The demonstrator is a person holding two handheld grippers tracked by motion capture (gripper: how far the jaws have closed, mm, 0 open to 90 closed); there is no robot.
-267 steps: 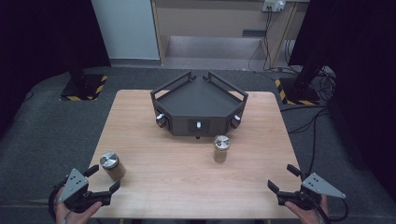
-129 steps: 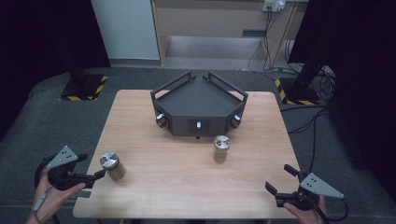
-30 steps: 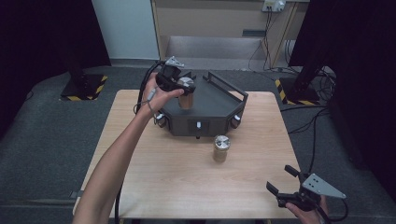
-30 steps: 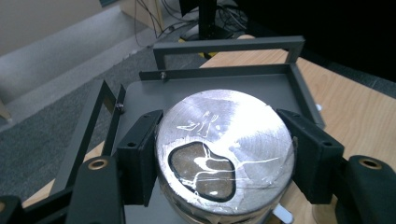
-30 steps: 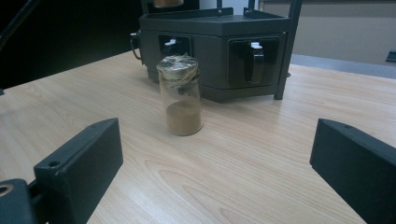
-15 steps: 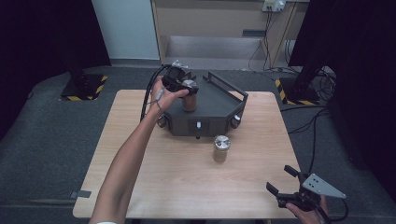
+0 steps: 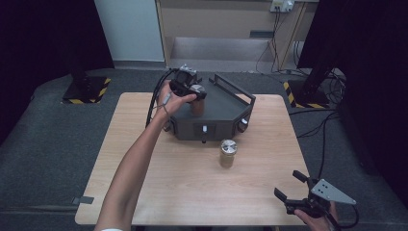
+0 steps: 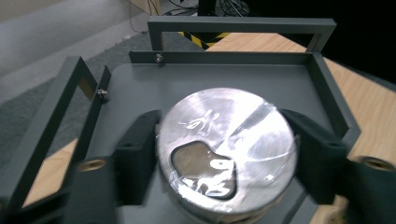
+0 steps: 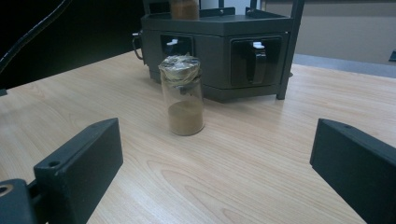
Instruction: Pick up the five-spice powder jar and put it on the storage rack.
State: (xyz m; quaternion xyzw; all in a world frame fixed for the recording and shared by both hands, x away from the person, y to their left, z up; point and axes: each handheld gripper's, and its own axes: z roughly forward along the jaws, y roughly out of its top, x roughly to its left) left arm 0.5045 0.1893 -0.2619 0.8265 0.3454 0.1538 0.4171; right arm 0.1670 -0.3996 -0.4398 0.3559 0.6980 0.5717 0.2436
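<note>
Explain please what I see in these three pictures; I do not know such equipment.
A person works at a wooden table with a hand-held gripper in each hand. One camera looks down from above; one rides on each gripper. The left gripper has carried a foil-capped jar onto the dark grey tray-topped box. Its fingers have just been opening, the jar between them. A second jar, holding brown powder, stands on the table. The right gripper waits open at the near edge.
</note>
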